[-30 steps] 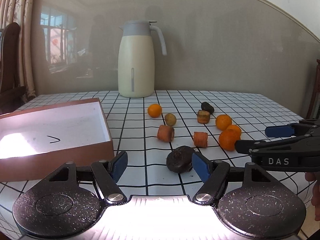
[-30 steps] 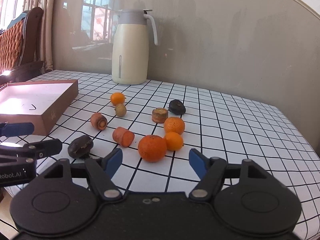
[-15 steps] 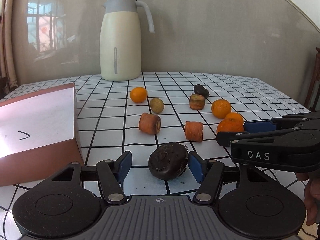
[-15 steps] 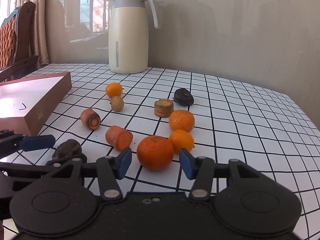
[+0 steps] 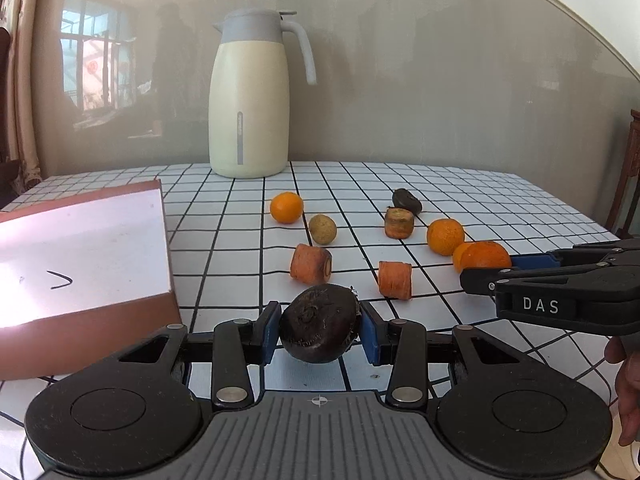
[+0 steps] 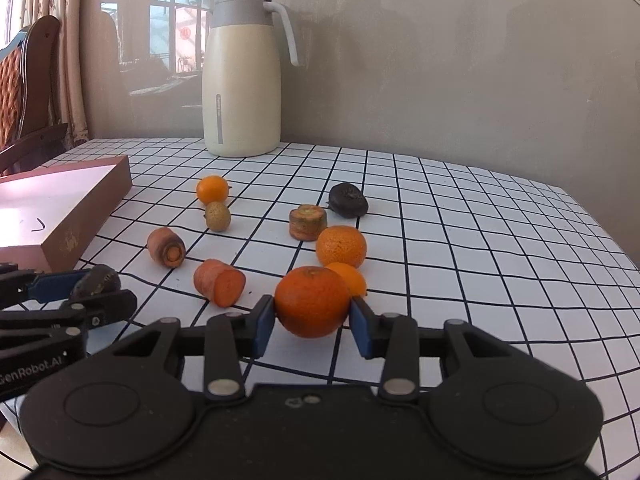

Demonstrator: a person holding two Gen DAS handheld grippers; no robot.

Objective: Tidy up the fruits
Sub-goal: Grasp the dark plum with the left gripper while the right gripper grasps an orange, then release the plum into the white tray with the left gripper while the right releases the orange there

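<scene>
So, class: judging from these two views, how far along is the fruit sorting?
Done: nothing; the part of the box in view holds no produce. In hand: the left gripper has been closing its jaws on a dark fruit, the right gripper on an orange. Left: three oranges, three carrot pieces, a brownish fruit and another dark one.

Home dining room, table [image 6: 480, 240] under a white black-grid cloth, cream thermal carafe [image 6: 242, 80] against a plain beige wall, carved wooden chair [image 6: 28, 80] with patterned upholstery, curtains [image 6: 68, 20] beside a sunlit window [image 6: 160, 12], oranges [image 6: 340, 246] and carrot chunks [image 6: 220, 282] scattered across the tabletop
</scene>
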